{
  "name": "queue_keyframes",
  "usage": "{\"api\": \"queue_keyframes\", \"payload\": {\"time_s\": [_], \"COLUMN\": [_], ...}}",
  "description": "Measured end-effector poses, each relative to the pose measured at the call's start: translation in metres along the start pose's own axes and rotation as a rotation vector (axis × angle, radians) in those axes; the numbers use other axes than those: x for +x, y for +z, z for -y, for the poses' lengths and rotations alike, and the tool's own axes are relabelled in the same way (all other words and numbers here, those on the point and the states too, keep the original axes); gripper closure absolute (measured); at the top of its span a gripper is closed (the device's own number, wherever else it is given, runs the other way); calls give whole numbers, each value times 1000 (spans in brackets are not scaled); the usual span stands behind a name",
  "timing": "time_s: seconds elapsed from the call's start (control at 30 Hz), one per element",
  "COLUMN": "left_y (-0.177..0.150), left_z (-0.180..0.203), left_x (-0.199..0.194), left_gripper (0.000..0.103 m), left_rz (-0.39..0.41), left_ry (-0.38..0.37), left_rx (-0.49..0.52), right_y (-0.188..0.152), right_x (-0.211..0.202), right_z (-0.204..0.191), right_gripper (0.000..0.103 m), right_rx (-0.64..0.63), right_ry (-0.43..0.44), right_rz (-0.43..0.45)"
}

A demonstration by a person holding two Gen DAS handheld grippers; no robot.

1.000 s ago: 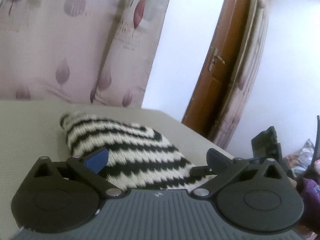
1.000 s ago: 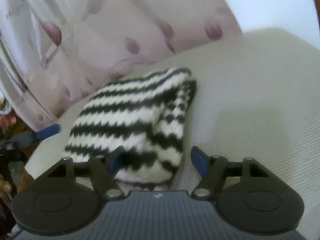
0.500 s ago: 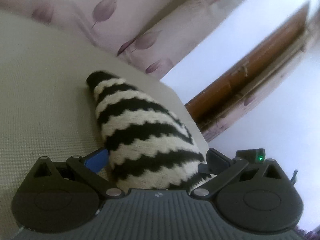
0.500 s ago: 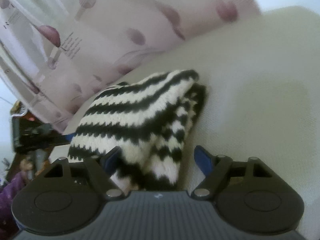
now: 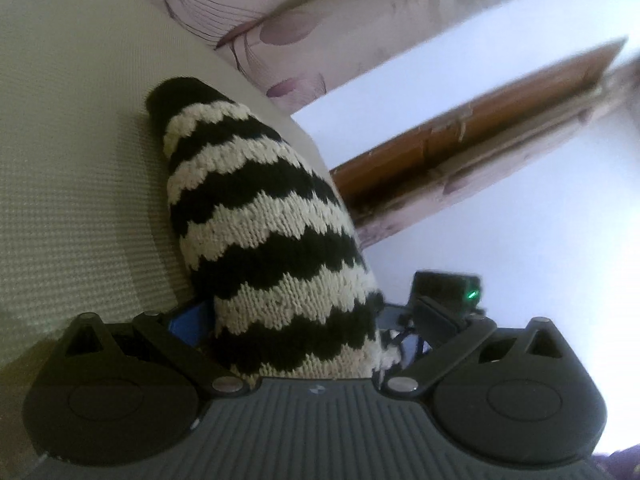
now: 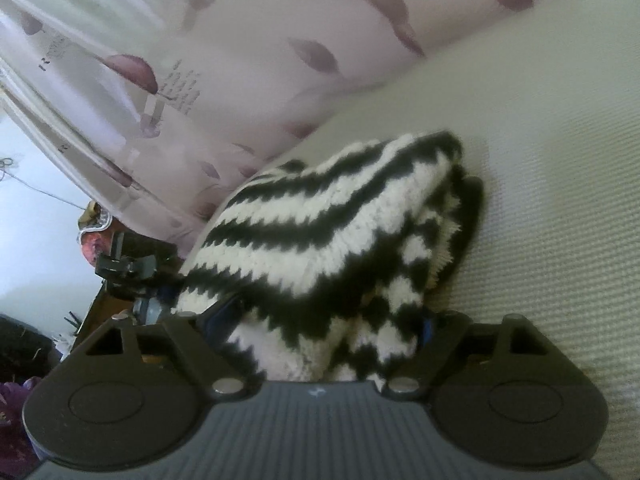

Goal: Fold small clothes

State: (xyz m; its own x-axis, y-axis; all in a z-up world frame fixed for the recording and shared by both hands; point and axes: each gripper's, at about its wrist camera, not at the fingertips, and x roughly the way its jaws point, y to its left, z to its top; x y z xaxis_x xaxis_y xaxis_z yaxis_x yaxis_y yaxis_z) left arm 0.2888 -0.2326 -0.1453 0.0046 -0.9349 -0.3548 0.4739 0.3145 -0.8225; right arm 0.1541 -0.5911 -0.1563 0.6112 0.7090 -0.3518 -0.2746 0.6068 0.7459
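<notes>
Since a second ago you have pushed both grippers in on the striped knit (image 5: 264,236), so it now fills the gap between each pair of fingers. Your left gripper (image 5: 296,320) is clenched on the near end of the knit, which lies folded on the pale woven worktop (image 5: 72,168) beside the leaf-print curtain (image 5: 320,16). Your right gripper (image 6: 324,324) grasps the knit's other end (image 6: 320,240), its doubled layers bunched between the blue pads.
</notes>
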Motion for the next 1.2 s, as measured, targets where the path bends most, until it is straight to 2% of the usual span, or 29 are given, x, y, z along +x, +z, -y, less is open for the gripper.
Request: {"api": "queue_keyframes", "payload": {"time_s": [0.1, 0.2, 0.37, 0.43, 0.5, 0.57, 0.67, 1.2], "left_y": [0, -4, -10, -13, -15, -17, -21, -43], "left_z": [8, 16, 21, 23, 20, 17, 28, 92], "left_x": [9, 12, 19, 20, 20, 19, 20, -12], "left_gripper": [0, 0, 3, 9, 28, 34, 39, 40], "left_rz": [-36, -78, -47, -26, -2, 30, 59, 102], "left_ry": [48, 87, 119, 118, 127, 124, 172, 375], "left_rx": [42, 88, 96, 93, 78, 57, 108, 281], "right_y": [-2, -4, -8, -12, -14, -17, -20, -43], "right_x": [7, 5, 4, 8, 11, 14, 13, 8], "right_z": [-5, -4, -5, -10, -13, -18, -28, -65], "right_gripper": [9, 9, 11, 27, 37, 42, 48, 51], "right_rx": [-5, -20, -32, -44, -35, -31, -55, -56], "right_ry": [21, 19, -10, -50, -68, -86, -118, -85], "right_rz": [5, -5, 17, 24, 36, 49, 65, 175]}}
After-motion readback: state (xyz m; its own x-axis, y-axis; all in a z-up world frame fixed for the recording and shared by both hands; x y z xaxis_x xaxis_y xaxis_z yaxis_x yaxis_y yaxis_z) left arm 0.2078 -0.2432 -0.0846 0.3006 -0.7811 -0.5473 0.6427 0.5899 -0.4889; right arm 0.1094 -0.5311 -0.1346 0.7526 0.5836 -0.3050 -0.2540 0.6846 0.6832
